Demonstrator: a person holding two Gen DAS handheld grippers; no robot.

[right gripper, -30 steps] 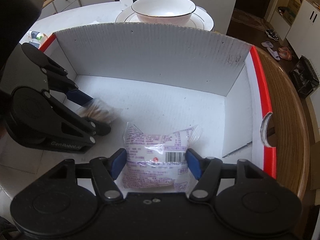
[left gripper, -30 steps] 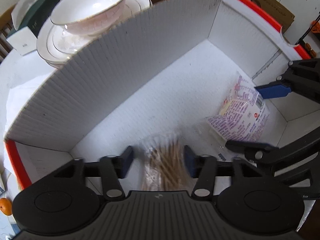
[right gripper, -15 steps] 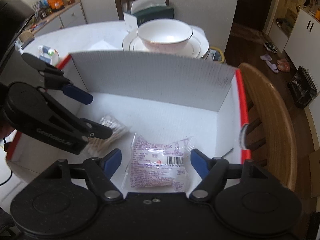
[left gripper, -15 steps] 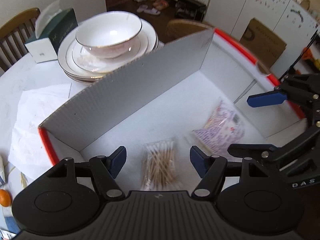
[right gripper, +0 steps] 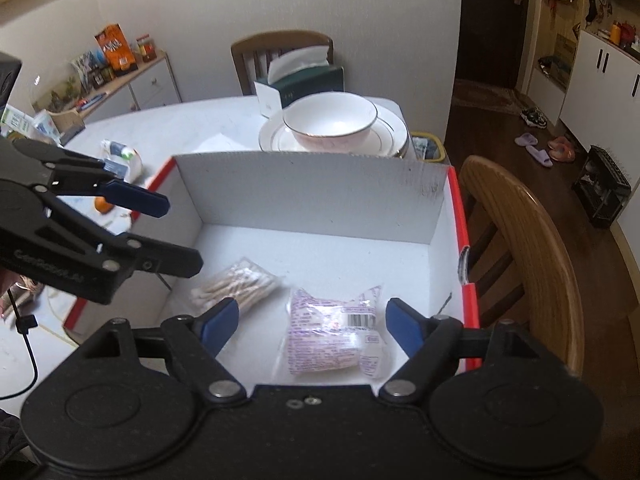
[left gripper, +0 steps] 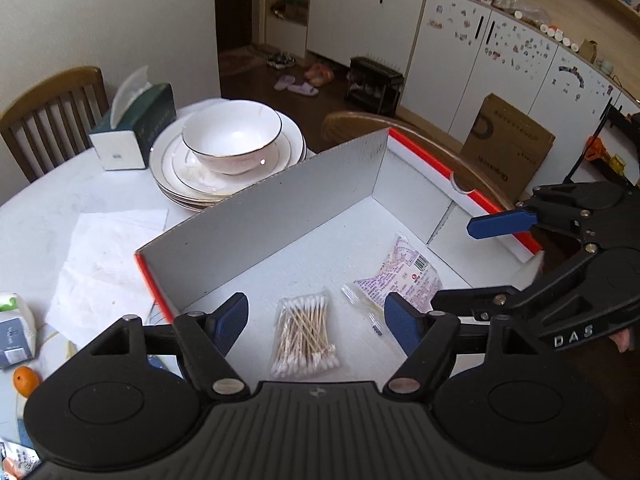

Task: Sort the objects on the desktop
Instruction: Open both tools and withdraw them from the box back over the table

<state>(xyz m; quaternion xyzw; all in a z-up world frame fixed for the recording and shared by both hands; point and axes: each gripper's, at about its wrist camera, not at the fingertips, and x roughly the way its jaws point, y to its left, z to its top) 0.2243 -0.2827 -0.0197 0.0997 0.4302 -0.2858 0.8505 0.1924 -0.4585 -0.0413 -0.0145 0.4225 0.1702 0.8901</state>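
Observation:
A white cardboard box with red rims (left gripper: 280,216) (right gripper: 320,196) lies open on the table. On its floor lie a clear bag of cotton swabs (left gripper: 304,332) (right gripper: 236,286) and a purple-printed snack packet (left gripper: 400,274) (right gripper: 332,330). My left gripper (left gripper: 316,322) is open and empty, raised above the swabs. My right gripper (right gripper: 310,322) is open and empty, raised above the packet. The right gripper also shows at the right of the left wrist view (left gripper: 486,256), and the left gripper at the left of the right wrist view (right gripper: 180,232).
A bowl on stacked plates (left gripper: 230,148) (right gripper: 332,124) and a green tissue box (left gripper: 136,128) (right gripper: 300,84) stand behind the box. White paper (left gripper: 104,272), a small packet (left gripper: 12,328) and an orange (left gripper: 26,380) lie left. A wooden chair (right gripper: 528,248) stands right.
Both grippers opened and let go of their items, the swabs and the packet, onto the box floor. Both have then risen and pulled back, so more of the room shows.

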